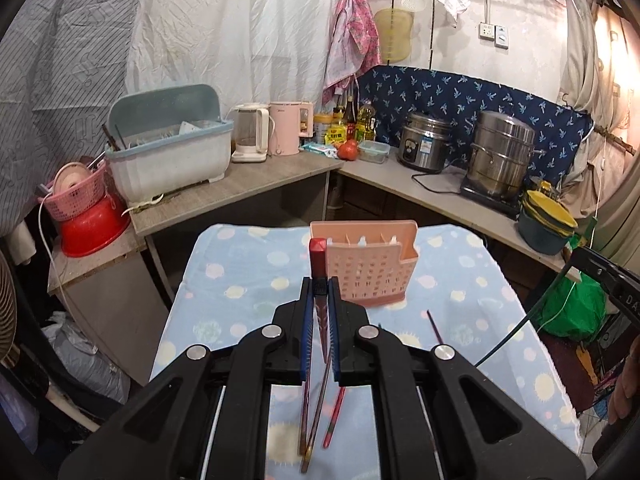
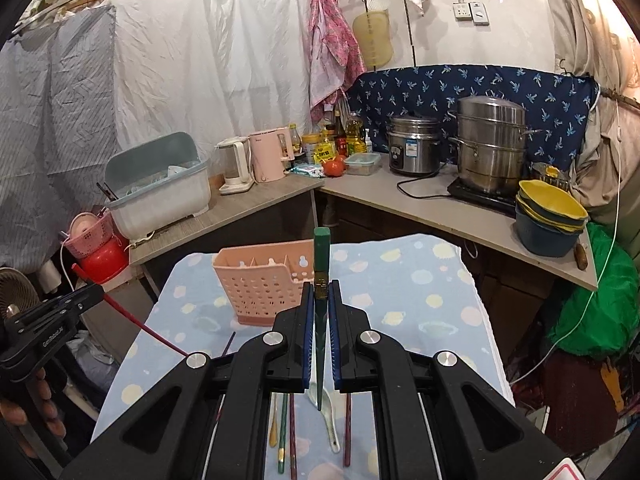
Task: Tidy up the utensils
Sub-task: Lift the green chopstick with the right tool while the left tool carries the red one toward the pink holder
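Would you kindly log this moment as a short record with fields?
left gripper: jaws shut on a red chopstick
right gripper: jaws shut on a green chopstick
holder: pink perforated plastic utensil caddy, upright on the table, no utensils visible inside
surface: pale blue dotted tablecloth
still lying loose: white ceramic spoon, several more chopsticks

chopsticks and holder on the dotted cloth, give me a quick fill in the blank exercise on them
1. The left tongs are shut on a ____ lacquered chopstick.
2. The right tongs are shut on a ____ chopstick.
3. The perforated plastic utensil holder is ____ in colour.
4. A white ceramic ____ lies on the cloth among loose chopsticks.

Missing words: red; green; pink; spoon
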The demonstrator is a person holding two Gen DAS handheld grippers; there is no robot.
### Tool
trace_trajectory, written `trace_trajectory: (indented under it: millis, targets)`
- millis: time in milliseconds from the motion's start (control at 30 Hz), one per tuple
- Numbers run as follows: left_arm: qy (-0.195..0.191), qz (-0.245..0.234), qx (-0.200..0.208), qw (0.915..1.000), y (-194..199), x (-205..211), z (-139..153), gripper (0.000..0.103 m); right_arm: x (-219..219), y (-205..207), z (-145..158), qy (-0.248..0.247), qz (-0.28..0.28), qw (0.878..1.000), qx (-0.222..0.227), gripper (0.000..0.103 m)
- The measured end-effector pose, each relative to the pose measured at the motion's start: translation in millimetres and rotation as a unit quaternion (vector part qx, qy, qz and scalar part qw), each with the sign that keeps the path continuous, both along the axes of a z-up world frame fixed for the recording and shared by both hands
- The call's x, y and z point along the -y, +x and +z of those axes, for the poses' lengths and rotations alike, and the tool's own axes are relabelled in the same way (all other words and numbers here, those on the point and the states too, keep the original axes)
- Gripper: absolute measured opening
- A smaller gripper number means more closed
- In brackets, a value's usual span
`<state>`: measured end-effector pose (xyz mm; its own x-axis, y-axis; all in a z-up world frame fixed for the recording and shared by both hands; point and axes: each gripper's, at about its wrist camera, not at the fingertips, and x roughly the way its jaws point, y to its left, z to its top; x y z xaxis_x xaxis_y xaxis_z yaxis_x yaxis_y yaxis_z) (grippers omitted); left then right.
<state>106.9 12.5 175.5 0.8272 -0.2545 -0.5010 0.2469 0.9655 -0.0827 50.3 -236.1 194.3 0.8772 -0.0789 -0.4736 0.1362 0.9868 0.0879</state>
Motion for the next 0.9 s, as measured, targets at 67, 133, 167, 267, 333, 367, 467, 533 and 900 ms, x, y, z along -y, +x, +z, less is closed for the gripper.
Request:
trace_trajectory:
  millis: [67,133,167,267,333,367,467,533,900]
  targets:
    - [0.002,0.002,0.011,0.9999,16.2,4.1,11.0,0.007,1.6,15.9,9.6,0.0,0.003,1.0,0.006,0.007]
    - [-0.002,0.002,0.018,0.9998,32.9,7.2,22.4,0.007,4.0,35.2,21.3,0.005,0.007,1.0,0.015,0.007]
    - [-0.008,0.0,0.021,0.9997,42.3,9.1,28.9,0.007,5.1,45.6,27.4,0.007,0.009,1.0,0.019,0.007]
    - [-0.013,-0.003,0.039,0.9992,70.5,19.2,48.3,0.007,2.9,73.9,42.1,0.003,0.015,0.999,0.031,0.007]
    - [-0.011,-0.002,0.049,0.9987,86.5,26.4,57.6,0.007,1.3,93.6,49.7,-0.005,0.015,0.999,0.039,0.007]
    - [-0.01,-0.003,0.055,0.9984,96.5,30.8,62.6,0.007,0.5,102.6,52.0,-0.007,0.017,0.999,0.04,0.007]
    - [-0.004,0.003,0.066,0.9978,126.6,41.7,70.5,0.007,-1.3,131.2,55.3,-0.009,0.02,0.999,0.045,0.007]
    - [-0.004,0.004,0.066,0.9978,144.4,47.6,70.3,0.007,-2.3,149.6,53.8,-0.007,0.022,0.999,0.047,0.007]
    - [-0.003,0.01,0.045,0.999,199.9,60.2,45.6,0.007,-4.5,216.9,-0.9,-0.002,0.033,0.999,0.006,0.007]
